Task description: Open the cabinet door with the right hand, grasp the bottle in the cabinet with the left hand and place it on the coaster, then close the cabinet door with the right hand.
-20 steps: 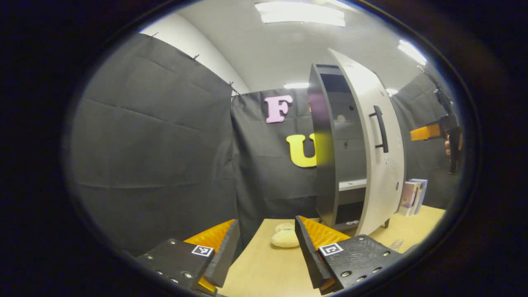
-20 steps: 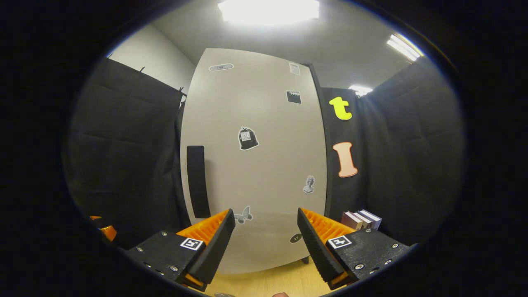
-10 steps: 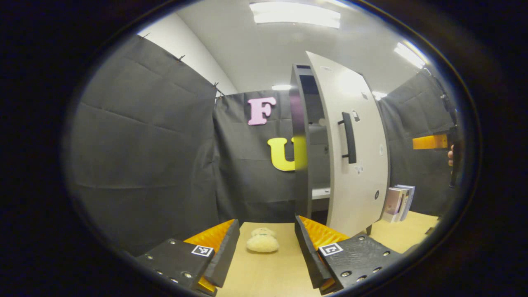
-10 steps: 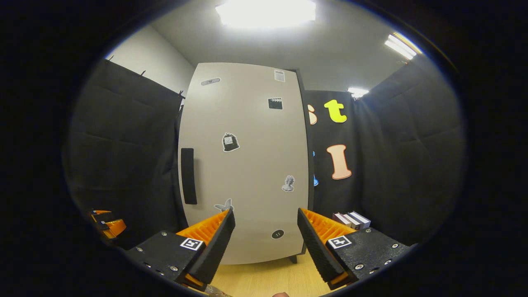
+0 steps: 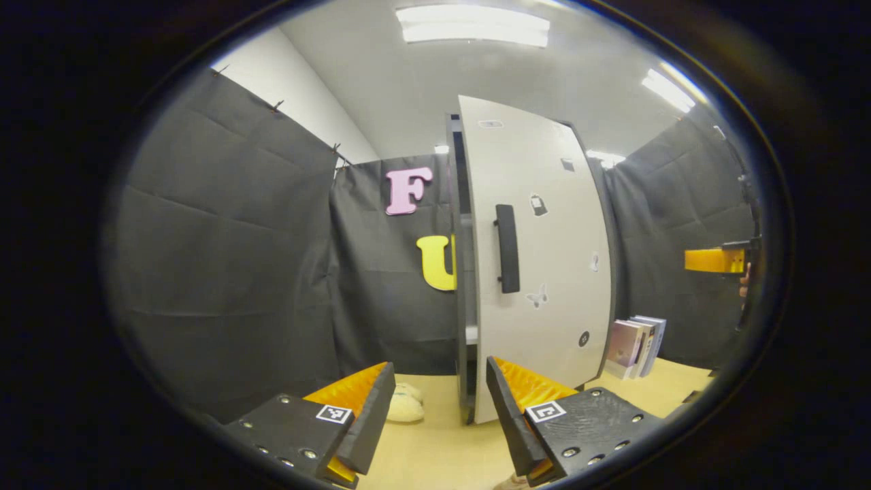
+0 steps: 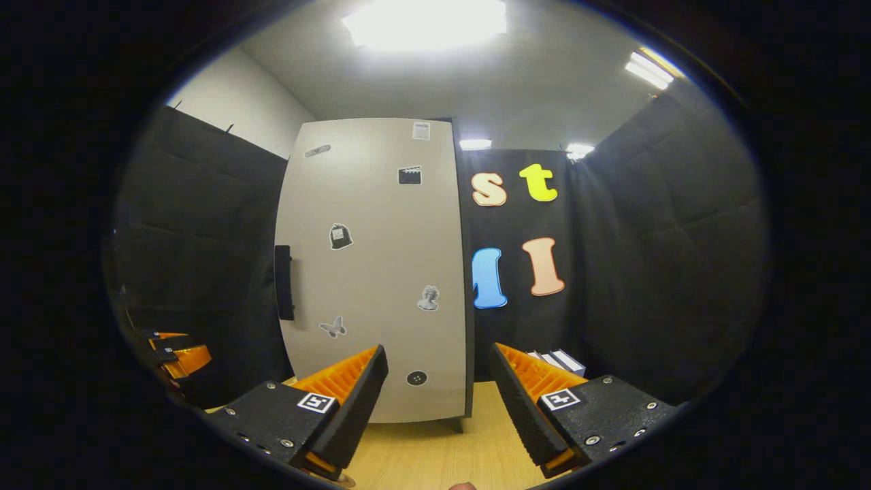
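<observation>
I judge the task near its end: the cabinet door [image 5: 544, 258] stands almost shut, a thin gap left. Right gripper [image 6: 435, 395] and left gripper [image 5: 439, 408] hang wide, empty. I cannot locate bottle or coaster.

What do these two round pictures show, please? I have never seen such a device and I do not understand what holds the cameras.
A person holds a two-finger gripper in each hand; a camera rides on each. The left gripper view looks past the left gripper, open and empty, at the cabinet door, almost shut, with its dark handle. A plush toy and books rest on the wooden table. The right gripper view looks past the right gripper, also open and empty, at the same door.
</observation>
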### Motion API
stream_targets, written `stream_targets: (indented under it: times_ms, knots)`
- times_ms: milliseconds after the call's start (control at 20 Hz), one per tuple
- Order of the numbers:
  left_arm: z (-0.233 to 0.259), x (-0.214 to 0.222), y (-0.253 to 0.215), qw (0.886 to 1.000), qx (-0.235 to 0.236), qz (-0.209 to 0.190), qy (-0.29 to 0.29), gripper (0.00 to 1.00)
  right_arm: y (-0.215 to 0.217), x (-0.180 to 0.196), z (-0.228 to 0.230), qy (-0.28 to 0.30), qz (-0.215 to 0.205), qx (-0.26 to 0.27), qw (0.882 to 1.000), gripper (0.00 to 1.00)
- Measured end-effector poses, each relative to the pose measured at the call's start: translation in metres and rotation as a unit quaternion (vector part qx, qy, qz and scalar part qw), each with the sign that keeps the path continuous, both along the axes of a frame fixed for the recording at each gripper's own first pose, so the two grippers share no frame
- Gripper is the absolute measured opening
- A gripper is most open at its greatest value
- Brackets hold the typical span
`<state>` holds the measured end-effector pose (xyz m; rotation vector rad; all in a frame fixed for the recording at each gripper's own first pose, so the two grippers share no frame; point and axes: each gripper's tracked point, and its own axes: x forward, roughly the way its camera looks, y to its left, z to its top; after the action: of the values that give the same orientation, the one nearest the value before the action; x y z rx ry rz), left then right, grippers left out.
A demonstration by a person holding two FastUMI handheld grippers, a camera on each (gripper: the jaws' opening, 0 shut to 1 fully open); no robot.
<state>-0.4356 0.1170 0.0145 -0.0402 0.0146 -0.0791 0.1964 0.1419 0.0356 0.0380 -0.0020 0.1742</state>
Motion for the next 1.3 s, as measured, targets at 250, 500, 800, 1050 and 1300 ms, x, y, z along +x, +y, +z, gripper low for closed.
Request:
stream_targets:
  times_ms: [250, 500, 800, 1050, 1300]
  knots:
    - [0.014, 0.000, -0.028, 1.000, 0.002, 0.003, -0.006, 0.77, -0.042, -0.004, -0.010, 0.005, -0.016, 0.003, 1.000, 0.94]
    - [0.022, -0.001, -0.046, 1.000, 0.014, 0.000, -0.009, 0.77, -0.063, -0.005, -0.014, 0.002, -0.027, 0.017, 0.999, 0.94]
    - [0.029, -0.007, -0.047, 1.000, 0.014, 0.002, -0.016, 0.77, -0.058, -0.009, -0.012, -0.001, -0.022, 0.015, 1.000, 0.94]
    - [0.029, -0.010, -0.032, 1.000, 0.008, 0.018, -0.018, 0.77, -0.051, -0.009, -0.010, -0.009, -0.024, 0.001, 1.000, 0.94]
    - [0.026, -0.010, -0.023, 1.000, 0.007, 0.024, -0.015, 0.77, -0.048, -0.009, -0.007, -0.015, -0.030, 0.008, 0.999, 0.94]
